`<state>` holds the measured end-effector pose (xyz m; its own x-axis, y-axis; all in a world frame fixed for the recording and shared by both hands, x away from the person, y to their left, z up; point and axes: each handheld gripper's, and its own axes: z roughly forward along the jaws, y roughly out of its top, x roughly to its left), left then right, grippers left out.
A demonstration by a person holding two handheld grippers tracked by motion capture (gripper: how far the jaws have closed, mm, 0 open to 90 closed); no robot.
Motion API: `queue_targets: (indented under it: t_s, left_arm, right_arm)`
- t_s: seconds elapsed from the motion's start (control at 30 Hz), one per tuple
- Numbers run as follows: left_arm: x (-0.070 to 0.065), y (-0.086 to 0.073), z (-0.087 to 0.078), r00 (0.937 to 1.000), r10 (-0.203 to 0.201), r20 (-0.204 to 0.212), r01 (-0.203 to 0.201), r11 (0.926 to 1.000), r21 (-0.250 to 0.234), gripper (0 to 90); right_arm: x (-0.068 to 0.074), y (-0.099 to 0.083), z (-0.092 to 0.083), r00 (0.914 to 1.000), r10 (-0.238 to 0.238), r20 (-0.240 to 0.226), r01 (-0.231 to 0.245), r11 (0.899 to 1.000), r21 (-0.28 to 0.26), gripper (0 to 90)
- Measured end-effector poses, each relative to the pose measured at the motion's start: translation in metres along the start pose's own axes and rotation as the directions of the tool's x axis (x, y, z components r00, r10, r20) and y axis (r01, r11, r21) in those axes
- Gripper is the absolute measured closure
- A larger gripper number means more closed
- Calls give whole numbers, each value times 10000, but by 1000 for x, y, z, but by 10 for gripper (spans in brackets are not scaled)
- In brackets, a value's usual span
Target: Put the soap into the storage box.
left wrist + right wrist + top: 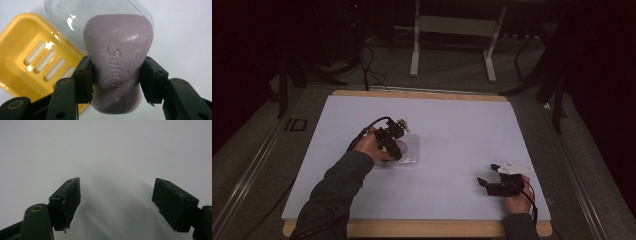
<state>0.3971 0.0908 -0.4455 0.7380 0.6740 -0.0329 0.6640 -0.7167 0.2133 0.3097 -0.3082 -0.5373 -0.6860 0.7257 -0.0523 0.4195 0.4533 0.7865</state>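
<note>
A purple soap bar (117, 62) with embossed lettering is clamped at its narrow waist by my left gripper (117, 77), whose two pads press on its sides. Under and behind the bar lie a yellow slotted soap dish (22, 45) and a clear plastic lid (65, 17) on the white sheet. In the high view my left gripper (397, 150) points down over the clear lid (412, 152) left of centre. At the right front my right gripper (487, 174) rests low with its jaws spread. In the right gripper view my right gripper (116, 200) has nothing but bare white surface between its jaws.
A white sheet (452, 120) covers the wooden table, whose edge shows at the front and back. A metal frame (452, 30) and cables stand on the dark floor beyond the table. A dark-sleeved forearm (332, 195) comes in from the lower left.
</note>
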Motion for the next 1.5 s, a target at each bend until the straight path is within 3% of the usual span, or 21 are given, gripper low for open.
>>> queue_targets:
  t_s: [0.83,1.5]
  left_arm:
    - [23,-4,-3,9977,-673,-46,673,9977,-81,500]
    - [38,-7,-3,9910,-1337,1,1337,9908,-212,500]
  right_arm:
    - [0,0,0,10000,1,5,-1,10000,2,224]
    - [0,0,0,10000,-11,13,11,10000,-2,224]
